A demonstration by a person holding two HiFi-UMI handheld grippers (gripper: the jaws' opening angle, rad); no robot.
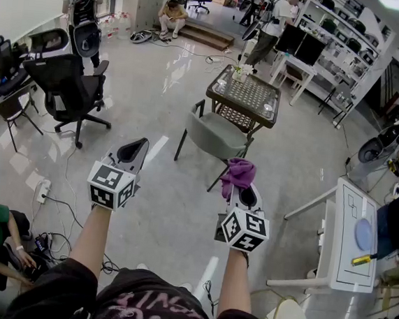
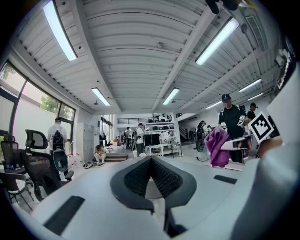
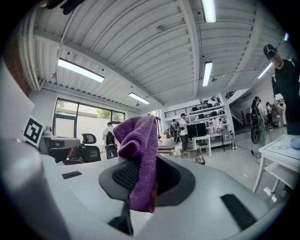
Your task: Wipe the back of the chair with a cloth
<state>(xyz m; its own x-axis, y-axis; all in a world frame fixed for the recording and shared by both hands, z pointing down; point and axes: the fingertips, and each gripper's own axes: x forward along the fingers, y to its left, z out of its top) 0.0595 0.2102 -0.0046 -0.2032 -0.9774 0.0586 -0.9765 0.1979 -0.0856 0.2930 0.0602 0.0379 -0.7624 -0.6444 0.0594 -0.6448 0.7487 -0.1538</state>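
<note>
Purple fuzzy cloth (image 1: 238, 172) pinched in R gripper (image 1: 247, 193) — bunched up over its tips.
R jaws are clamped on the cloth's lower fold. Grey-green padded armchair (image 1: 212, 134) stands ahead, well apart from the cloth. L gripper (image 1: 131, 151) — jaws together, nothing btwn them.

Floor: I saw a glossy pale grey floor (image 1: 163, 96) that mirrored the lamps.
Ceiling: I made out a white ribbed ceiling (image 2: 140, 47) with long tube lamps (image 2: 58, 30).
Windows: tall panes (image 3: 79, 112) ran along the left wall.
Furniture: a black mesh office chair (image 1: 69, 87) stood near that wall, a square glass-topped wicker table (image 1: 251, 96) in mid-room, white shelving (image 1: 352, 37) far right, and a white desk (image 1: 344, 260) beside me.
Far end: I saw low brown steps (image 1: 197, 34).
Cables: a white power strip (image 1: 42, 191) lay on the floor.
</note>
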